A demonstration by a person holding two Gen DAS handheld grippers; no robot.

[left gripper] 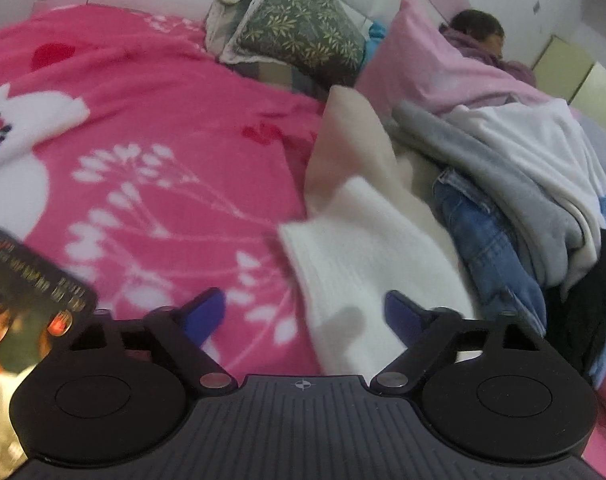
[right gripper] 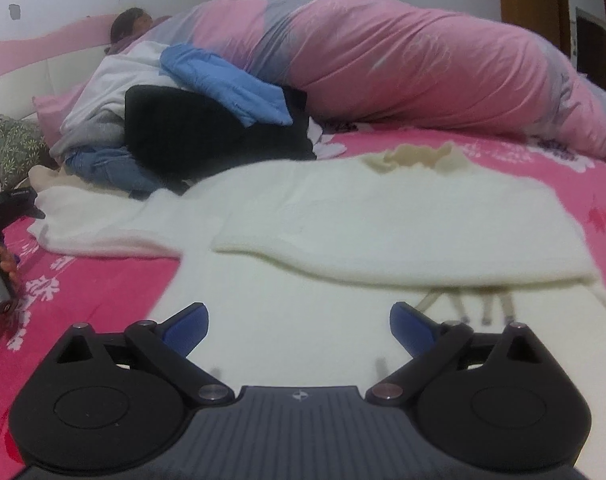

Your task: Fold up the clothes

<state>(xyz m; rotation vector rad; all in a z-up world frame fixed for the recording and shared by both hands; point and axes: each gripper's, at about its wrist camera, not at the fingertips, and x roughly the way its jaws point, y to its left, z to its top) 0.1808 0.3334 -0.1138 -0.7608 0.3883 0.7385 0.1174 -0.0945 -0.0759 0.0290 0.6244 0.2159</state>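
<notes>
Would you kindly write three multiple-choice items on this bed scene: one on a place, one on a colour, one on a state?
1. Where does the white garment lie?
A. spread on the pink floral bedspread
B. on the floor
C. on a chair

2. What colour is the cushion by the headboard?
A. red
B. green with a leaf print
C. plain black

3. How do the right tongs stand?
A. shut on a sock
B. shut on jeans
C. open, gripping nothing

Answers: 1 A, bedspread shows around the garment; 2 B, pale leaves on green; 3 C, the blue pads stand apart over the white cloth.
</notes>
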